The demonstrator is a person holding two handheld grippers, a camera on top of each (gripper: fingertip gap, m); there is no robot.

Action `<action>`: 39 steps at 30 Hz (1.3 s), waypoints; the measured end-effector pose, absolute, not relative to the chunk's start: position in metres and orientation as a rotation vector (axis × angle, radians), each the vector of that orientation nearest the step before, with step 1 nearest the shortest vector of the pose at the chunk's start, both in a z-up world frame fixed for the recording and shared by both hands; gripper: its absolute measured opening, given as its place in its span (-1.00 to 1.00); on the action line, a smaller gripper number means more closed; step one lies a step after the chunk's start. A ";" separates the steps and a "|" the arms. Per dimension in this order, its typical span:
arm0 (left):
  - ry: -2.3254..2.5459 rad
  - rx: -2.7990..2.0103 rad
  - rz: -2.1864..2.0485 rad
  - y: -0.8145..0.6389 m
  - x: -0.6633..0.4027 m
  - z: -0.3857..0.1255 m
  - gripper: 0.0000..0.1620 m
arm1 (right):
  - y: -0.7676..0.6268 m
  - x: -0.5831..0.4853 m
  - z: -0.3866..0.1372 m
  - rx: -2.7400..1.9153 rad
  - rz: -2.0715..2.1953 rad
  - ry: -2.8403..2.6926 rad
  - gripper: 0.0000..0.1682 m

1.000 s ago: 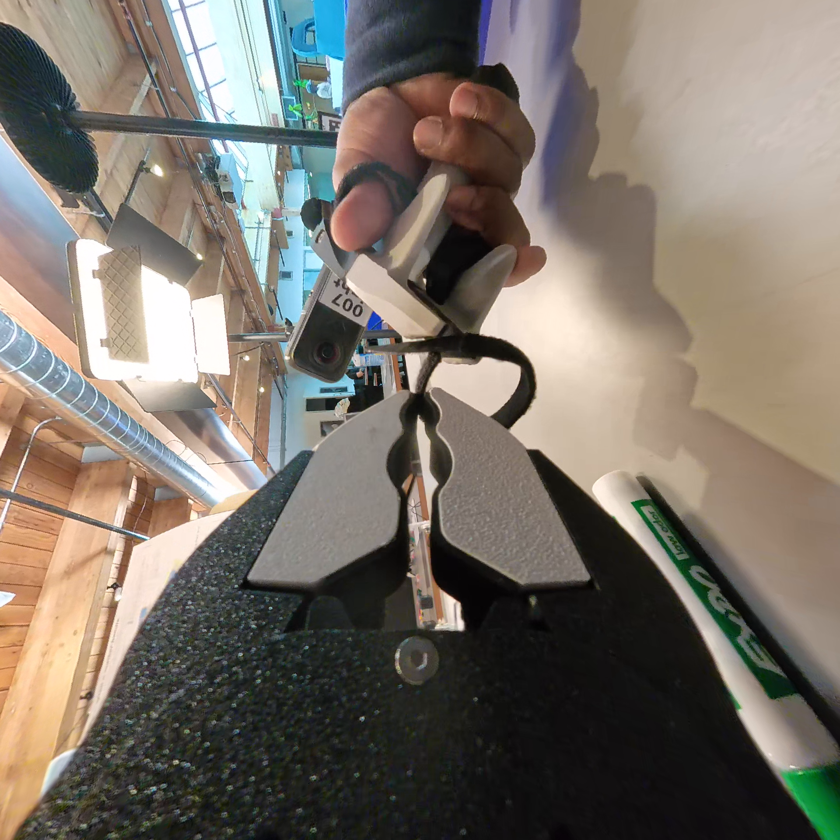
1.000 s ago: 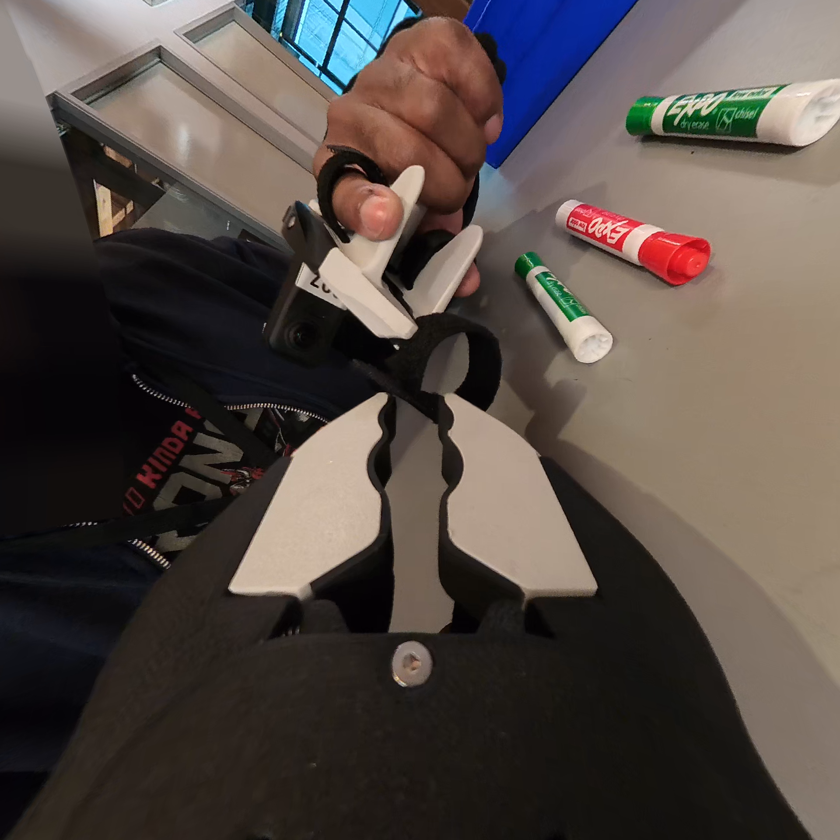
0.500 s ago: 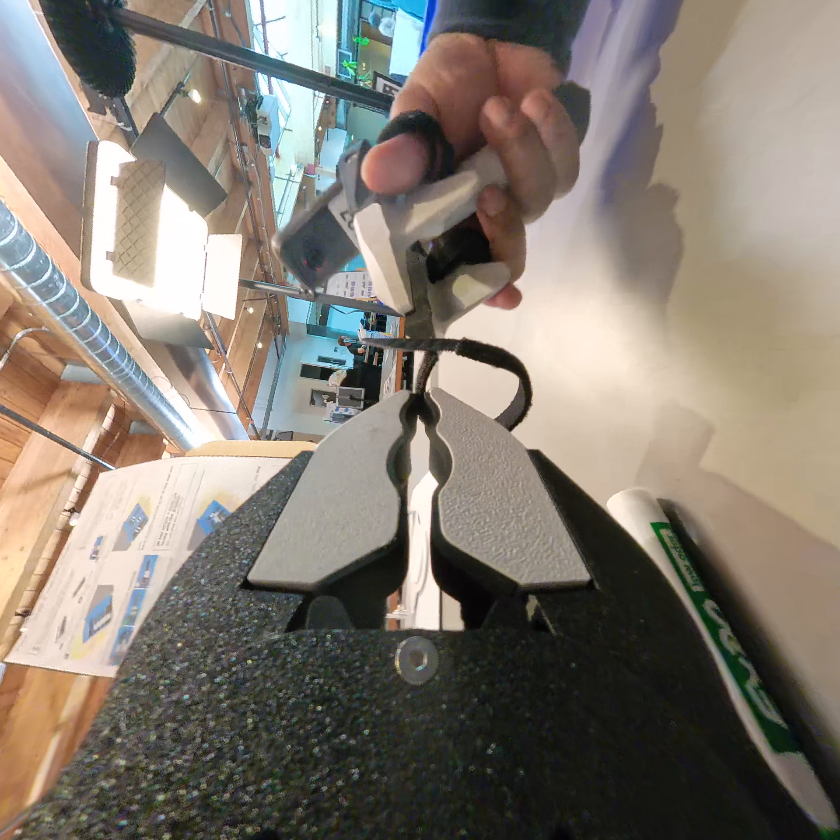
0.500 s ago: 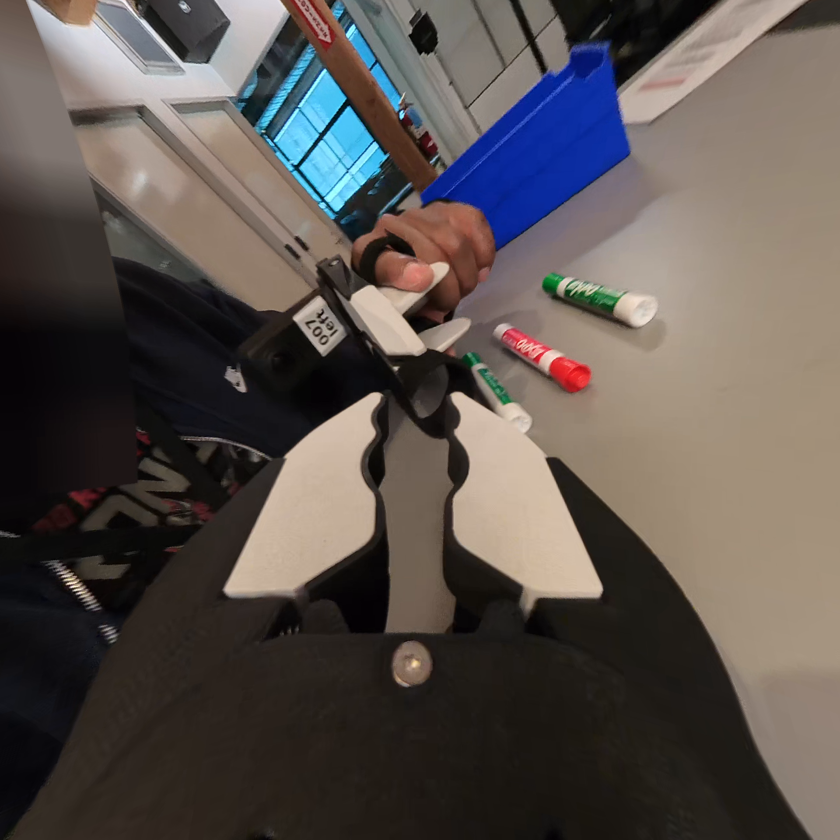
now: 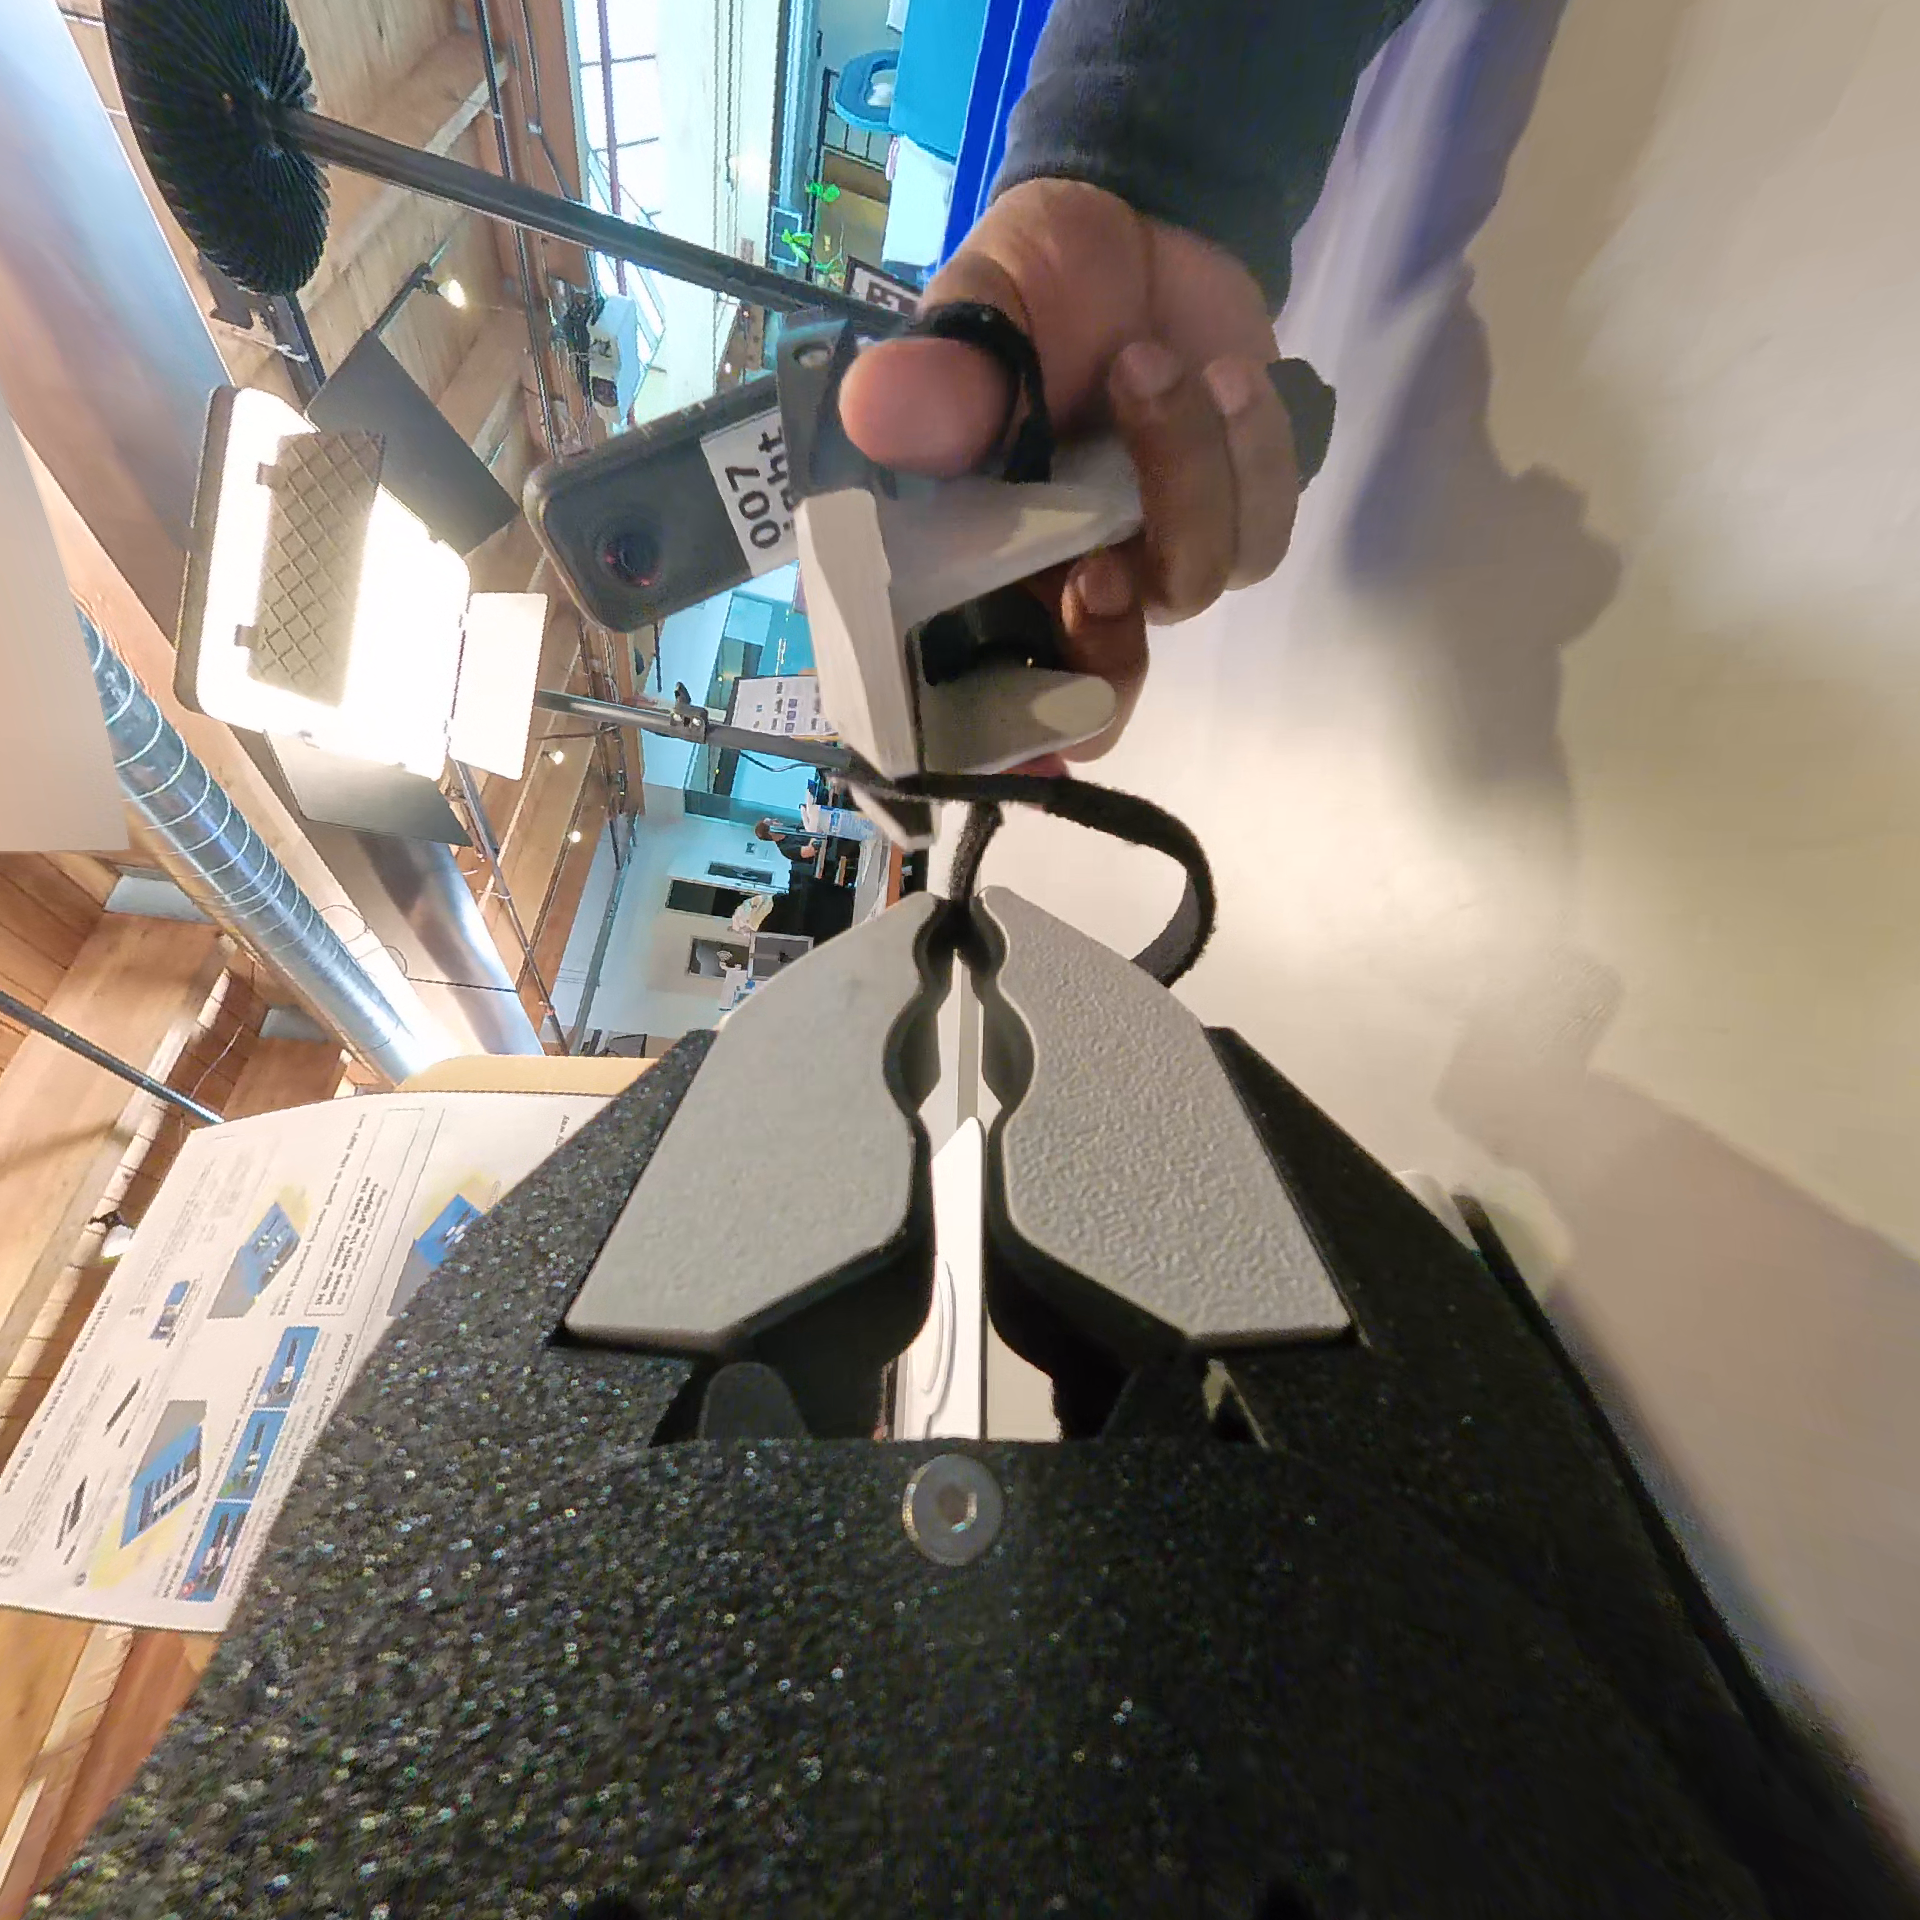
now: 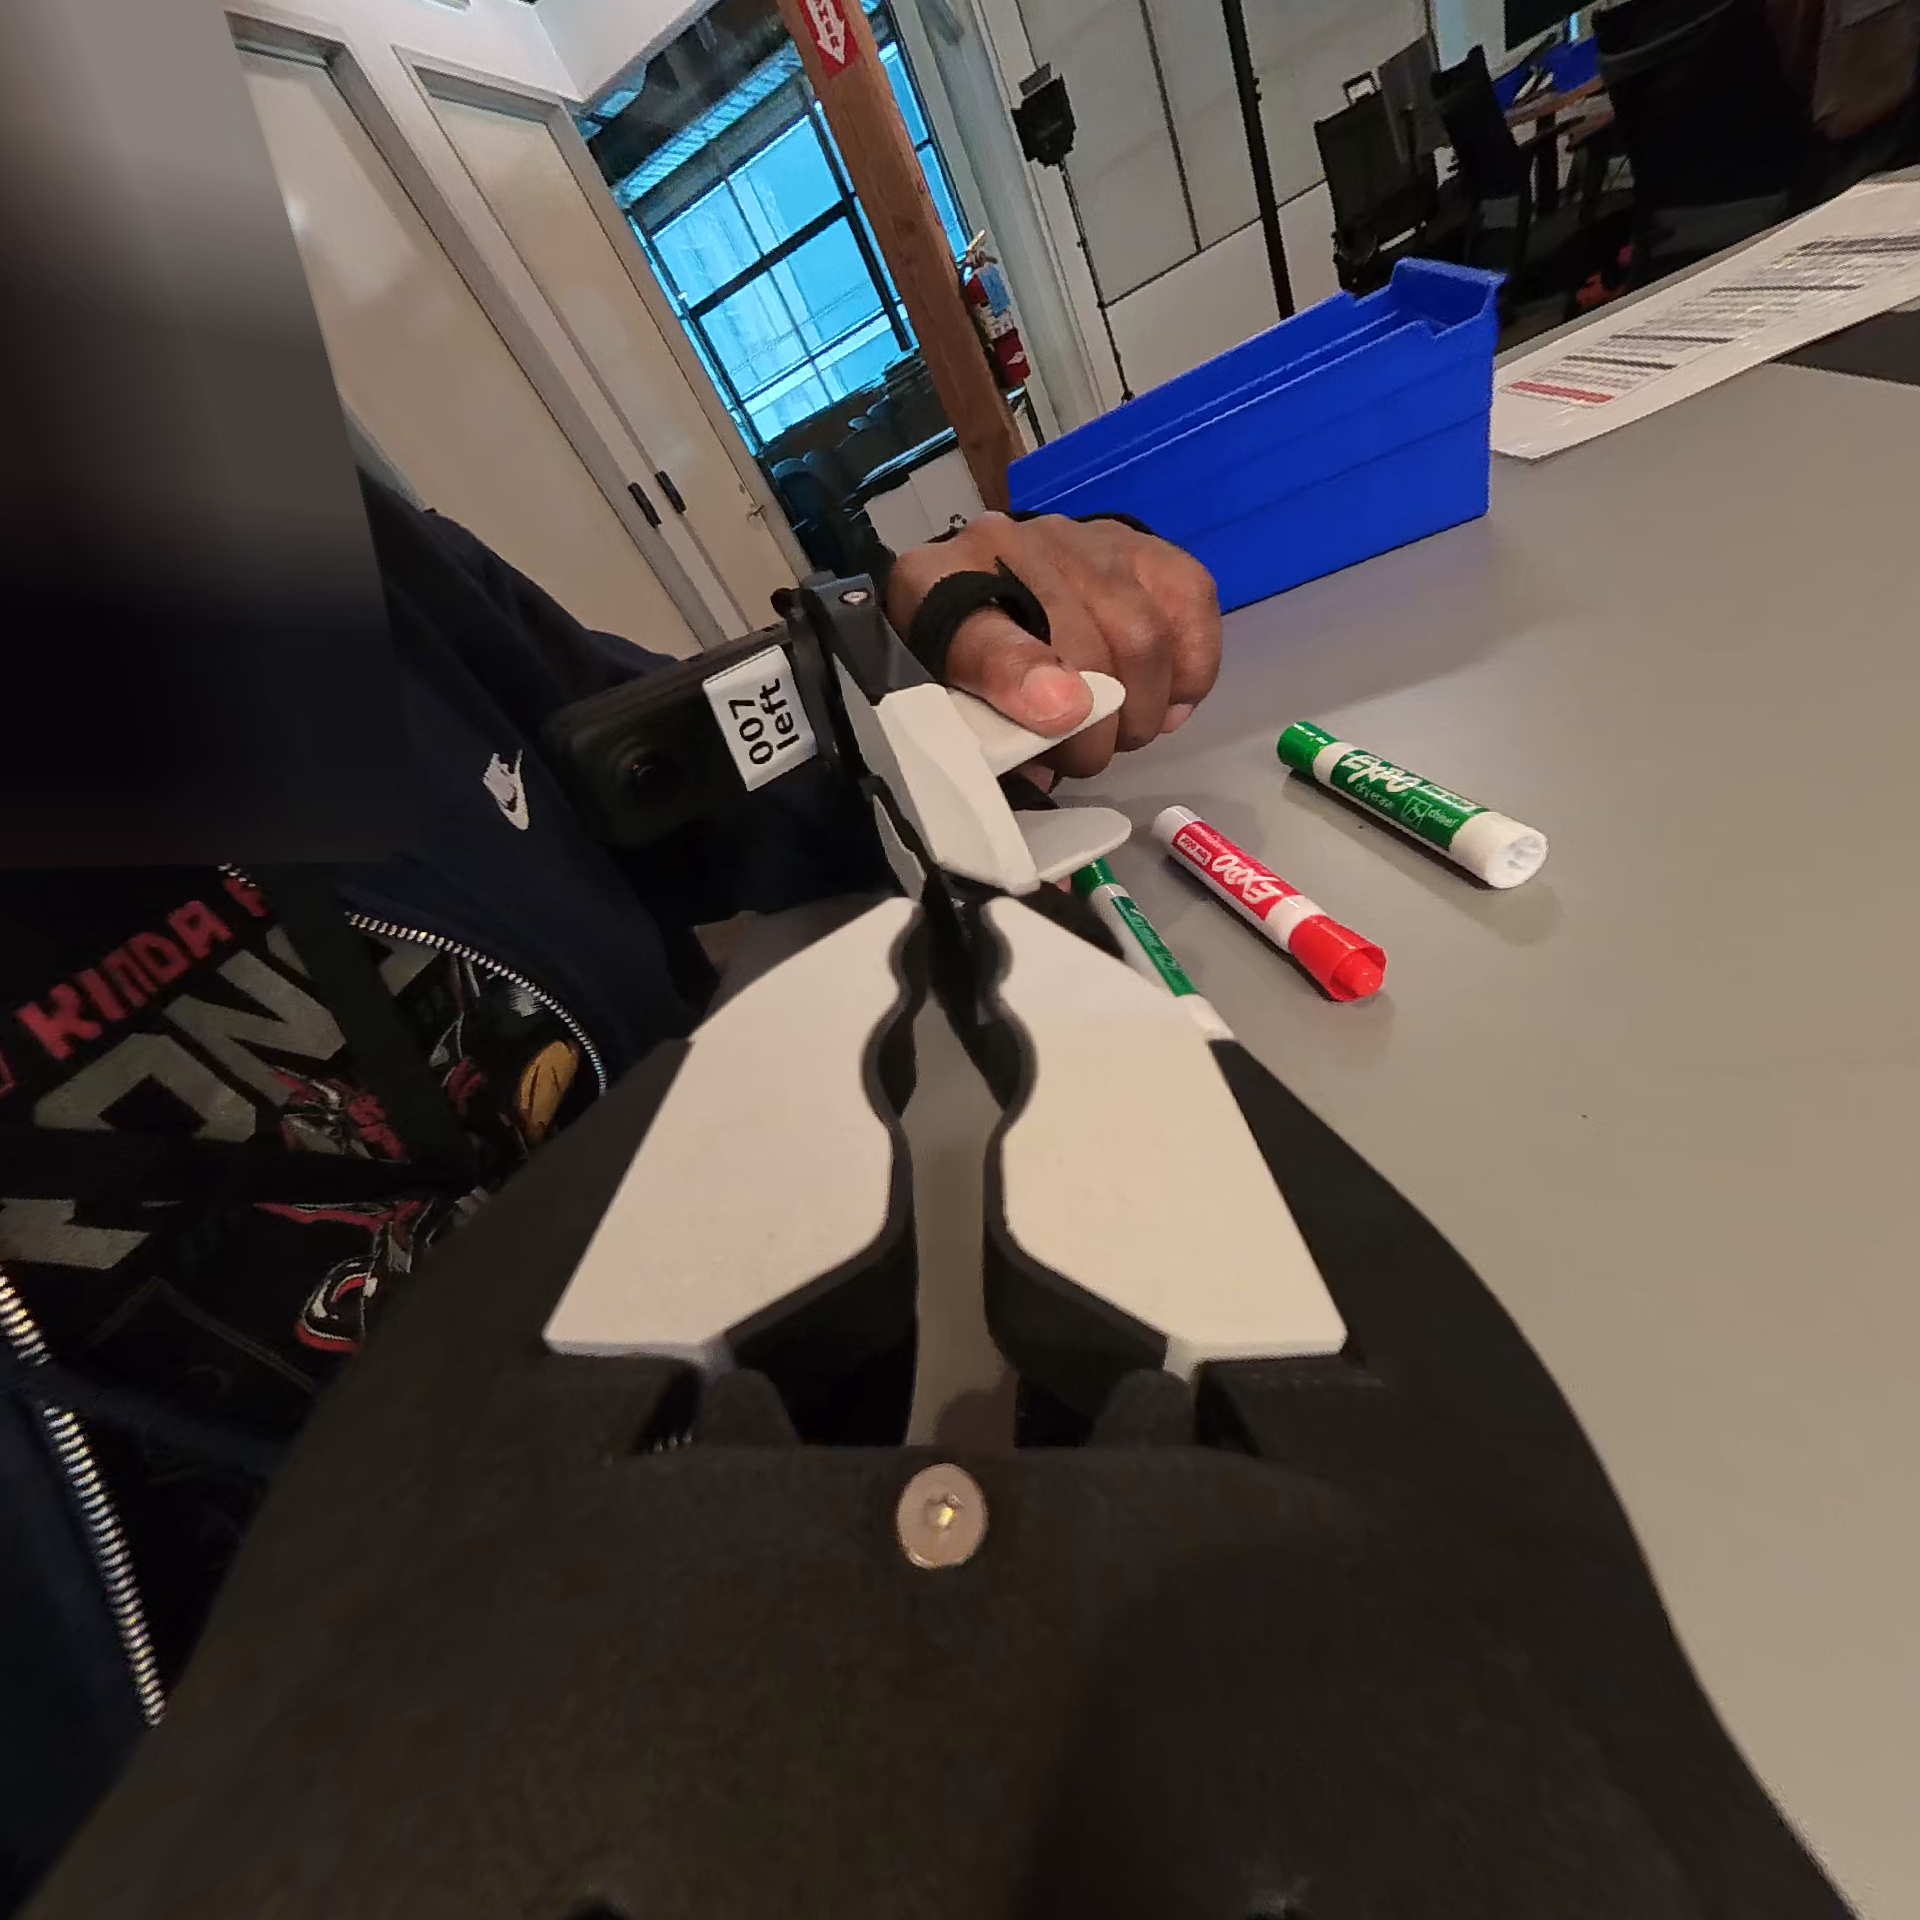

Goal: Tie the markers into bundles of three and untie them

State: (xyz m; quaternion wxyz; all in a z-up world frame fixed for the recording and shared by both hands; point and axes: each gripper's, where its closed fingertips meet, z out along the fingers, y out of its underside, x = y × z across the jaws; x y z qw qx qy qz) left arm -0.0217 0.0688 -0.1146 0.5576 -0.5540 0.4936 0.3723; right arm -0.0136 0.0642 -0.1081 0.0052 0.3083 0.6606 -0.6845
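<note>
Tongs, left (image 5: 961, 914) and right (image 6: 951, 914), both pinch the black strap (image 5: 1174, 883), holding its loop ready for loose markers (image 6: 1273, 904).

Open-plan workshop-studio | wood beams, steel duct (image 5: 260, 883) – studio light panel (image 5: 332, 582) – blue bin (image 6: 1278, 436)

Grey table (image 6: 1662, 1039) carries: two green markers (image 6: 1413, 802) (image 6: 1138, 940), one red marker (image 6: 1273, 902) between them, blue bin (image 6: 1299, 457) behind, printed sheet (image 6: 1714, 332) at far edge.
</note>
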 end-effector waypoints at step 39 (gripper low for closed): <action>1.431 -1.255 0.904 0.057 0.006 -0.131 -0.98 | 0.049 0.020 -0.136 0.972 -1.630 1.942 -0.99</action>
